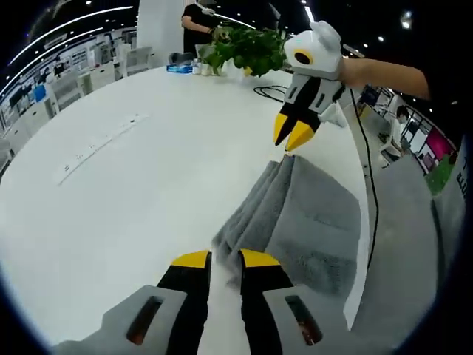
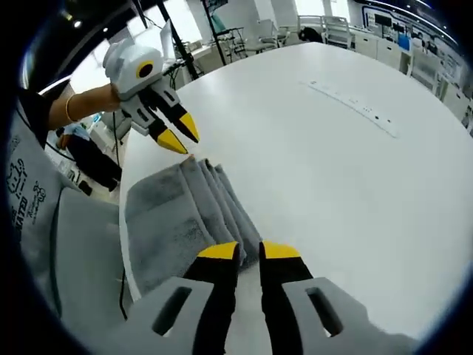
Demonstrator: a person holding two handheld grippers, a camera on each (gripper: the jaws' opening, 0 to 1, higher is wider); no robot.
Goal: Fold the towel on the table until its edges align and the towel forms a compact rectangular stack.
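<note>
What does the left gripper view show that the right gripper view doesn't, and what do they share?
Left gripper view: a leafy potted plant at the table's far end, a person standing behind it, and a black cable along the table edge.

Right gripper view: a grey printed sleeve and a bracelet on the wrist.

Both: the folded grey towel on the white table, each view's own yellow-tipped tongs, and the other tongs near the towel's far corner.

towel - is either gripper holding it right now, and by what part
Neither appears to hold it. The folded grey towel lies on the white table; the left gripper and right gripper hover at opposite ends, jaws slightly apart with nothing between them.
</note>
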